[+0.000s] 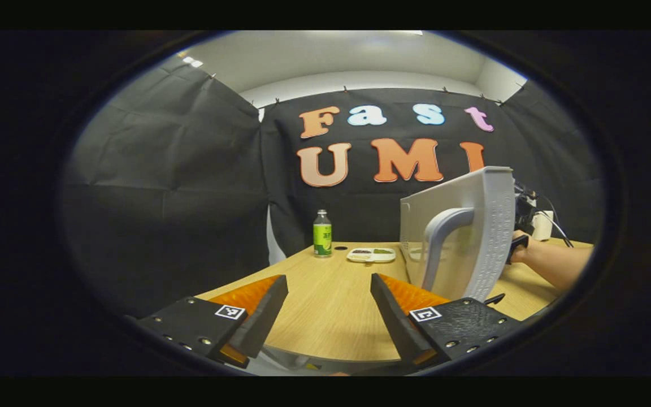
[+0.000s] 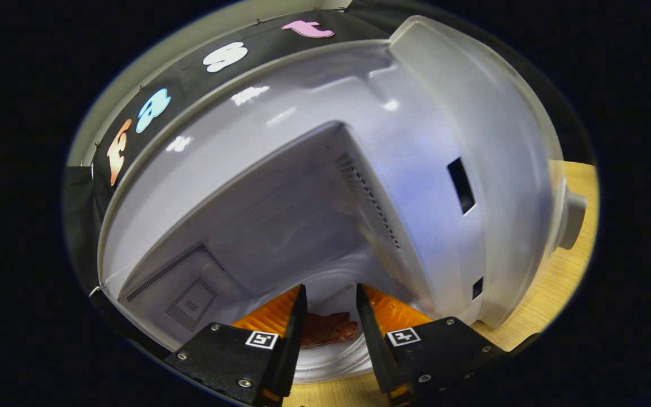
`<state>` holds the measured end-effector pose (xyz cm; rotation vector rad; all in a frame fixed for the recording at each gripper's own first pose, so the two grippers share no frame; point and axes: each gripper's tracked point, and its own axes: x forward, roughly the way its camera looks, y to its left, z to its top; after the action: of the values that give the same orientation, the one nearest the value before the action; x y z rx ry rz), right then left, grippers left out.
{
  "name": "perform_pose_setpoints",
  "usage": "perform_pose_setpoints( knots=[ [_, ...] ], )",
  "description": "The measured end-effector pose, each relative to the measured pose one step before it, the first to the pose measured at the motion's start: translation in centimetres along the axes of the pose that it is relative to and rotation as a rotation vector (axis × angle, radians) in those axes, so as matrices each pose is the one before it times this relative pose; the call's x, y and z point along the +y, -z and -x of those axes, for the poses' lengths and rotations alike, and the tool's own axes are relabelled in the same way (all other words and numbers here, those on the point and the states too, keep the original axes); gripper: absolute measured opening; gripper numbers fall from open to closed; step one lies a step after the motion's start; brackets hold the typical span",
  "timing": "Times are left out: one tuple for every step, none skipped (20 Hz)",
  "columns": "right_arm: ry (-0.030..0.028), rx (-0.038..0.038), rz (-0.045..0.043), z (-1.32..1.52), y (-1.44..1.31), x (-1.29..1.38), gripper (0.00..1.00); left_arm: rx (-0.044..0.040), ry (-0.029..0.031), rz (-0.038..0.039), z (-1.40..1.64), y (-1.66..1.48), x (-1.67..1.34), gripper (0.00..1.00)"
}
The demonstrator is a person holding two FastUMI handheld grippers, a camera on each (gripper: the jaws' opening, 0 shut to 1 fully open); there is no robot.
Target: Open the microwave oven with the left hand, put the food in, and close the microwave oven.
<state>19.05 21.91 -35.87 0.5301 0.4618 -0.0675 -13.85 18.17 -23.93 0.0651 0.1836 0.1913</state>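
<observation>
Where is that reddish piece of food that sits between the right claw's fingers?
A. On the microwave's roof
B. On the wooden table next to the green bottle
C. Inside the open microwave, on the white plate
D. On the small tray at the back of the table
C: in the right gripper view the food lies on the white plate inside the microwave, between the fingers of the right claw.

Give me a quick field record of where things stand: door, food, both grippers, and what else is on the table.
microwave door: swung open, handle facing the left gripper view
microwave cavity: open, right gripper at its mouth
food: reddish-brown piece between the right gripper's fingers; firm grip can't be confirmed
right gripper: fingers narrowly apart around the food
left gripper: open, empty, above the table
also on table: green bottle, white tray
</observation>
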Motion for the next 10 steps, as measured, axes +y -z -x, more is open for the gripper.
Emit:
perform_pose_setpoints(
  knots=[
    [-0.00566, -0.00098, 0.01376, 0.774, -0.174, -0.367, 0.56, 0.0015, 0.00142, 0.00275, -0.173, -0.056, -0.353, 0.89],
    [-0.01222, 0.008, 0.00827, 0.795, -0.049, -0.187, 0.55, 0.00222, -0.00329, 0.00166, -0.05, -0.048, 0.105, 0.87],
    [-0.00331, 0.01192, -0.0085, 1.217, 0.137, -0.054, 0.56, 0.00341, 0.00657, 0.00642, 0.011, 0.018, -0.444, 0.87],
    [-0.02921, 0.00452, 0.01275, 1.108, -0.04, 0.23, 0.56, 0.00339, 0.01224, 0.00688, 0.024, 0.114, -0.624, 0.87],
    [-0.00906, 0.00165, 0.03254, 1.226, 0.156, -0.196, 0.56, 0.00289, 0.01164, 0.00256, 0.044, -0.09, -0.698, 0.87],
    [-0.01405, 0.00296, 0.03437, 1.113, -0.161, -0.012, 0.56, -0.0006, 0.01167, -0.00202, 0.214, -0.141, -0.544, 0.87],
    [-0.02153, -0.00406, 0.0186, 1.354, -0.475, 0.159, 0.57, -0.00072, 0.01616, -0.0036, 0.106, -0.176, -0.835, 0.87],
    [-0.02459, 0.00153, 0.01124, 1.128, -0.747, 0.238, 0.59, -0.00326, 0.02245, 0.00198, 0.194, -0.205, -1.007, 0.87],
    [-0.02666, 0.00376, 0.01301, 1.093, -0.619, 0.208, 0.59, -0.00231, 0.02861, 0.00835, -0.002, -0.207, -1.159, 0.87],
    [-0.02598, 0.00054, 0.0191, 0.957, -0.706, 0.2, 0.64, -0.00491, 0.03098, 0.01218, 0.125, -0.258, -1.336, 0.87]
  ],
)
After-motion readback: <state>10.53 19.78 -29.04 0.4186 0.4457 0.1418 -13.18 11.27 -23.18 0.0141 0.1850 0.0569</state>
